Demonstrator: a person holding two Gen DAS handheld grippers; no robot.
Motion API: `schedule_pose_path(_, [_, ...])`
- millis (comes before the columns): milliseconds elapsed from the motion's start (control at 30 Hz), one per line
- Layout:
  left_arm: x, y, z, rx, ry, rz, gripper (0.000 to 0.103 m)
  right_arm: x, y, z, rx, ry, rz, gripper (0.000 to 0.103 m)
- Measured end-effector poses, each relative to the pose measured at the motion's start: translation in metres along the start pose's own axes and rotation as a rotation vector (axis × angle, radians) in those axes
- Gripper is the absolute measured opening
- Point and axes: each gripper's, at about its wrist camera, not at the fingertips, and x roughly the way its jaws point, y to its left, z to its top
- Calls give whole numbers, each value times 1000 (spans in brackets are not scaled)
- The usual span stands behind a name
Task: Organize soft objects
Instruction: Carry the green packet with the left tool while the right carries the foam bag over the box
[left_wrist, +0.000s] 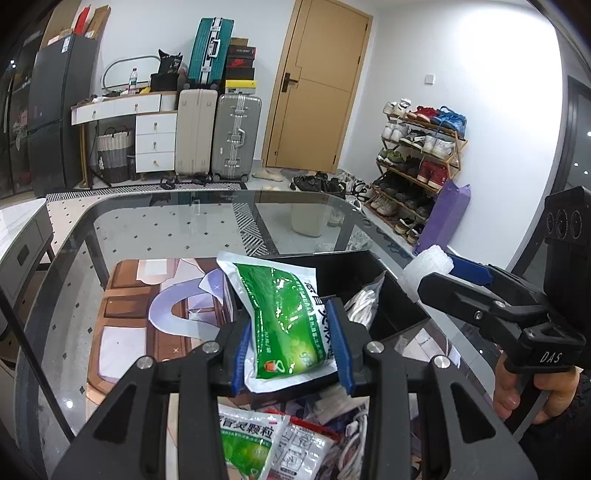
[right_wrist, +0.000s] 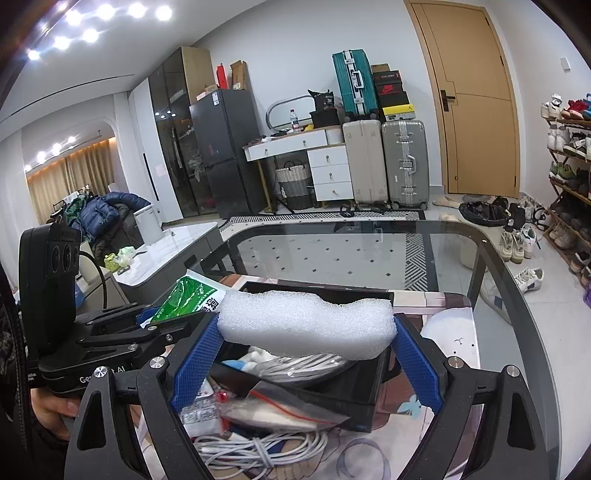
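My left gripper (left_wrist: 291, 343) is shut on a green and white medicine sachet (left_wrist: 280, 317), held above the left edge of a black bin (left_wrist: 402, 295) on the glass table. My right gripper (right_wrist: 306, 350) is shut on a white foam piece (right_wrist: 306, 325), held over the same black bin (right_wrist: 365, 387). The bin holds a bagged white cable (right_wrist: 306, 369) and cotton-like items. The right gripper also shows in the left wrist view (left_wrist: 432, 273) with the foam (left_wrist: 428, 264). The sachet shows in the right wrist view (right_wrist: 188, 295).
More sachets (left_wrist: 255, 443) and a clear zip bag (right_wrist: 280, 406) lie near me on the glass table (left_wrist: 166, 229). A coiled white cable (right_wrist: 266, 454) lies in front. A shoe rack (left_wrist: 417, 155) stands to the right, suitcases (left_wrist: 236, 136) at the back.
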Motion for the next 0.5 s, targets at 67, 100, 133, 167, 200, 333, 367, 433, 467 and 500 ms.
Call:
schedule_pose_path(67, [3, 1, 1, 4, 4, 0, 36, 4, -3, 2, -3, 0, -6, 92])
schedule_pose_path(100, [5, 1, 2, 5, 6, -3, 36, 5, -4, 3, -2, 2, -7, 92])
schedule_pose_path(133, [6, 1, 3, 3, 8, -3, 36, 7, -5, 4, -2, 3, -8, 92])
schedule_pose_path(167, [8, 2, 5, 2, 9, 0, 36, 8, -5, 4, 0, 4, -10, 92])
schedule_pose_path(200, [10, 2, 6, -1, 8, -1, 36, 10, -7, 5, 3, 9, -11, 92])
schedule_pose_path(333, [14, 3, 8, -22, 3, -9, 36, 21, -10, 8, -1, 25, -19, 92])
schedule_pose_path(367, [16, 3, 8, -25, 4, -9, 36, 24, -11, 9, -3, 29, -23, 92])
schedule_pose_path(433, [20, 4, 9, -34, 10, -15, 36, 29, -13, 10, -9, 36, -28, 92])
schedule_pose_path(467, [22, 4, 9, -37, 13, -18, 36, 31, -15, 11, -9, 39, -30, 92])
schedule_pose_path(500, [23, 3, 8, -35, 14, -15, 36, 34, -16, 11, -11, 42, -31, 92])
